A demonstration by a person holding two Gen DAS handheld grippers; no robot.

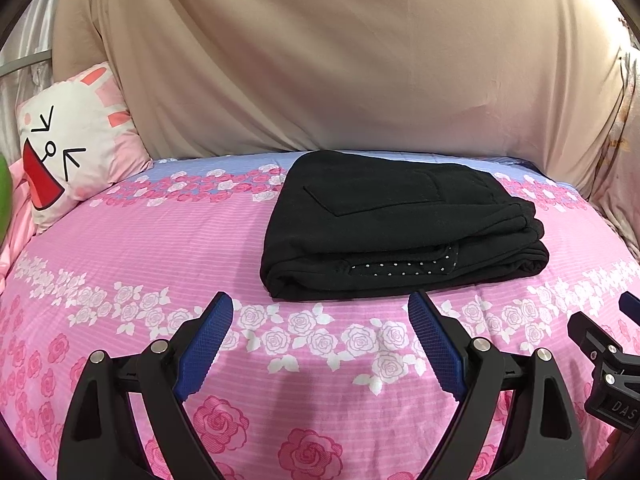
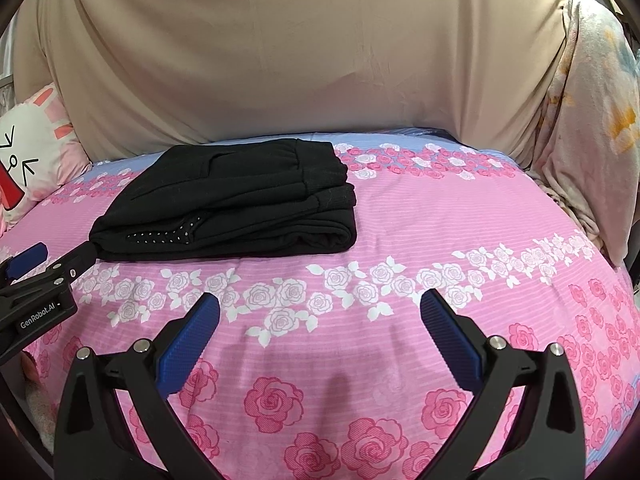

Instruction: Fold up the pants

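The black pants (image 1: 400,220) lie folded in a compact stack on the pink rose bedsheet (image 1: 160,248), with a dotted inner strip showing at the front edge. They also show in the right wrist view (image 2: 240,204), at the left. My left gripper (image 1: 322,308) is open and empty, just in front of the stack. My right gripper (image 2: 320,308) is open and empty over bare sheet, to the right of the stack. The right gripper shows at the right edge of the left wrist view (image 1: 608,360). The left gripper shows at the left edge of the right wrist view (image 2: 40,280).
A cartoon rabbit pillow (image 1: 76,148) leans at the back left. A beige sheet (image 1: 320,60) hangs behind the bed. A pale floral cloth (image 2: 592,120) hangs at the right. The bedsheet (image 2: 480,220) stretches out to the right of the pants.
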